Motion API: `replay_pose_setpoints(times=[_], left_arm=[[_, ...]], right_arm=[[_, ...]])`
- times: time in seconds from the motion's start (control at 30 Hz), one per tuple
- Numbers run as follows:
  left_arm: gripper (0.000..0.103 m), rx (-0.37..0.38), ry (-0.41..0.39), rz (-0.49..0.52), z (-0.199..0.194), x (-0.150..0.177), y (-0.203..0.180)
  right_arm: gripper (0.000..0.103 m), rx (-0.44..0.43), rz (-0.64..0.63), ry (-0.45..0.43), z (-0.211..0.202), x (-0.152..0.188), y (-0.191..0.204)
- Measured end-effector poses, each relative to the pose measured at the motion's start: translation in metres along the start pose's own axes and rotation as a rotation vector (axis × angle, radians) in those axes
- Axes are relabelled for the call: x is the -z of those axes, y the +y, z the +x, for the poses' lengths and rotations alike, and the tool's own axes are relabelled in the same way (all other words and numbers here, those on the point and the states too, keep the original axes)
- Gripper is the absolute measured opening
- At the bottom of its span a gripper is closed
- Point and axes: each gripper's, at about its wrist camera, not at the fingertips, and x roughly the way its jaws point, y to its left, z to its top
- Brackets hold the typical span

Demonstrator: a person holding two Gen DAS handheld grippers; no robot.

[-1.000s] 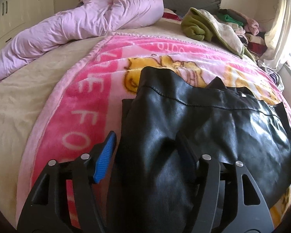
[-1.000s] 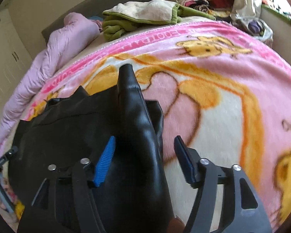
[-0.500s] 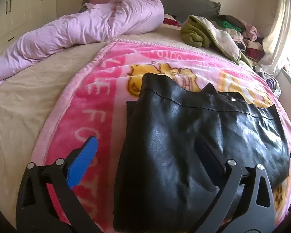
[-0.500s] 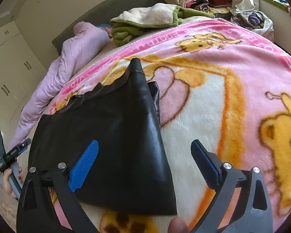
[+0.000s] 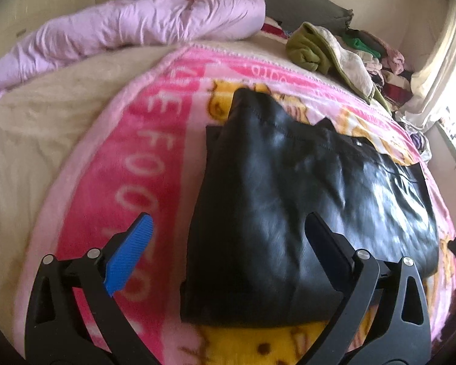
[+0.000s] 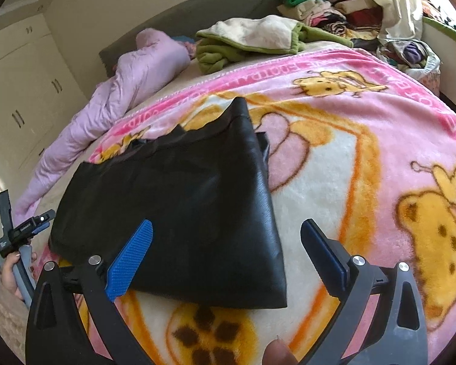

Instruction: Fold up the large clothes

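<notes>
A black leather garment (image 5: 304, 200) lies folded flat on a pink cartoon blanket (image 5: 143, 164) on the bed. It also shows in the right wrist view (image 6: 179, 197). My left gripper (image 5: 228, 243) is open and empty, held above the garment's near left edge. My right gripper (image 6: 228, 246) is open and empty, held above the garment's near right corner. The left gripper (image 6: 21, 231) shows in the right wrist view at the far left, in a hand.
A lilac duvet (image 5: 130, 27) lies bunched at the head of the bed. A green and cream blanket (image 6: 258, 39) and a pile of clothes (image 6: 334, 6) sit at the far right. White wardrobes (image 6: 21, 91) stand to the left.
Both grippers opened and let go of the garment, then drew back and up. The garment now lies flat on the blanket.
</notes>
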Motion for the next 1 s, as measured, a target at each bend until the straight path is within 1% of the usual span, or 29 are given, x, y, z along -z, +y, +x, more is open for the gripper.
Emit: replay_pose_setpoints(times=[0.1,0.17,0.23,0.27,0.3,0.33,0.37,0.4,0.43,0.47,0.5,0.53,0.57,0.6,0.63,0.7,0.8,1.0], left_arm=[[0.094,0.017,0.027,-0.040,0.007,0.009,0.009],[0.094,0.059,0.041,-0.086,0.012,0.014,0.016],[0.094,0.106,0.057,-0.140,0.018,0.016,0.024],[0.094,0.125,0.061,-0.160,0.021,0.018,0.027],[0.094,0.130,0.060,-0.166,0.022,0.019,0.026],[0.093,0.135,0.059,-0.172,0.022,0.020,0.026],[0.093,0.138,0.059,-0.173,0.022,0.022,0.025],[0.087,0.146,0.059,-0.174,0.022,0.022,0.023],[0.081,0.165,0.061,-0.180,0.022,0.023,0.022],[0.064,0.194,0.065,-0.189,0.022,0.024,0.021],[0.062,0.201,0.068,-0.195,0.022,0.026,0.018],[0.060,0.191,0.064,-0.188,0.020,0.027,0.016],[0.053,0.192,0.065,-0.189,0.019,0.029,0.014],[0.047,0.198,0.066,-0.198,0.017,0.031,0.013],[0.046,0.201,0.066,-0.202,0.014,0.031,0.011],[0.039,0.183,0.060,-0.173,0.006,0.032,0.005],[0.036,0.176,0.058,-0.158,-0.006,0.036,-0.003],[0.035,0.186,0.062,-0.133,-0.029,0.056,-0.015]], right_arm=[[0.098,-0.006,0.008,0.041,0.011,0.004,-0.002],[0.098,0.012,0.021,0.075,0.022,0.007,-0.006],[0.098,0.007,0.047,0.128,0.037,0.013,-0.012],[0.098,-0.002,0.076,0.145,0.044,0.016,-0.017],[0.098,-0.029,0.115,0.156,0.049,0.018,-0.023],[0.098,-0.060,0.155,0.157,0.052,0.022,-0.027],[0.097,-0.068,0.158,0.148,0.052,0.023,-0.028],[0.089,-0.080,0.135,0.140,0.052,0.024,-0.025],[0.072,-0.106,0.126,0.138,0.050,0.024,-0.023],[0.072,-0.131,0.130,0.136,0.049,0.024,-0.022],[0.070,-0.135,0.132,0.137,0.049,0.025,-0.022],[0.065,-0.137,0.124,0.133,0.048,0.025,-0.022],[0.055,-0.135,0.117,0.124,0.045,0.026,-0.022],[0.038,-0.131,0.108,0.112,0.041,0.025,-0.022],[0.030,-0.135,0.096,0.099,0.036,0.025,-0.023],[0.027,-0.140,0.074,0.092,0.029,0.025,-0.022],[0.025,-0.121,0.051,0.087,0.022,0.021,-0.021],[0.024,-0.113,0.045,0.105,0.001,0.027,-0.032]])
